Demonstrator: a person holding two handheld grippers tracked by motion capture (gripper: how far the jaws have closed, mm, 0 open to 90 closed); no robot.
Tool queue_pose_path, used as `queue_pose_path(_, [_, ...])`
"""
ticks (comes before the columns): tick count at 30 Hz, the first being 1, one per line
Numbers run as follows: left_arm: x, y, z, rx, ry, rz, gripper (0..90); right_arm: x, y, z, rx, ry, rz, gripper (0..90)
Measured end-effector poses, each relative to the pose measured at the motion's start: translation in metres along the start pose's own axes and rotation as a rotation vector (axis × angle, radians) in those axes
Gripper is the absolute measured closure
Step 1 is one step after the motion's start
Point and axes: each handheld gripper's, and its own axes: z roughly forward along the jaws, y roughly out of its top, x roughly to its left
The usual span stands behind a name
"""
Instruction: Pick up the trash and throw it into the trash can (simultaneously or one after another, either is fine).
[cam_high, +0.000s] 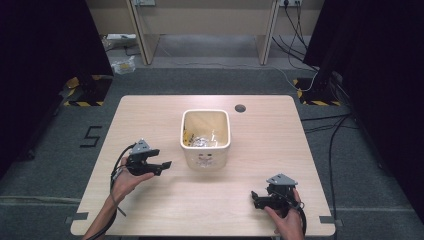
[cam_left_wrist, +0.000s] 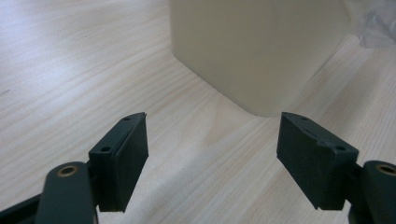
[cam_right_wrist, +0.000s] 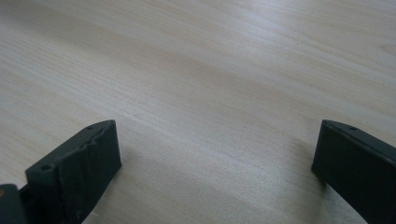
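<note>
A cream plastic bin (cam_high: 205, 138) stands upright in the middle of the wooden table (cam_high: 260, 130), with crumpled clear wrappers (cam_high: 202, 141) inside. My left gripper (cam_high: 164, 166) sits low over the table just left of the bin, pointing at it, open with nothing between its jaws. In the left gripper view the bin's wall (cam_left_wrist: 254, 46) stands close ahead of the gripper (cam_left_wrist: 212, 140). My right gripper (cam_high: 256, 199) rests near the table's front right, pointing left, open and empty. The right gripper view has the gripper (cam_right_wrist: 217, 151) over bare wood.
A round cable hole (cam_high: 240, 108) lies in the tabletop behind the bin. A crumpled clear wrapper (cam_left_wrist: 376, 25) lies on the table at the top right of the left gripper view. Cables (cam_high: 332, 145) run over the carpet to the right of the table.
</note>
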Motion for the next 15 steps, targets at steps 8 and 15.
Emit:
queue_pose_path(8, [0.000, -0.008, 0.003, 0.028, 0.005, 0.003, 24.2, 0.000, 0.000, 0.000, 0.000, 0.000, 0.000, 1.0])
queue_pose_path(15, [0.000, -0.014, 0.006, 0.053, 0.008, 0.002, 23.9, 0.000, 0.000, 0.000, 0.000, 0.000, 0.000, 1.0])
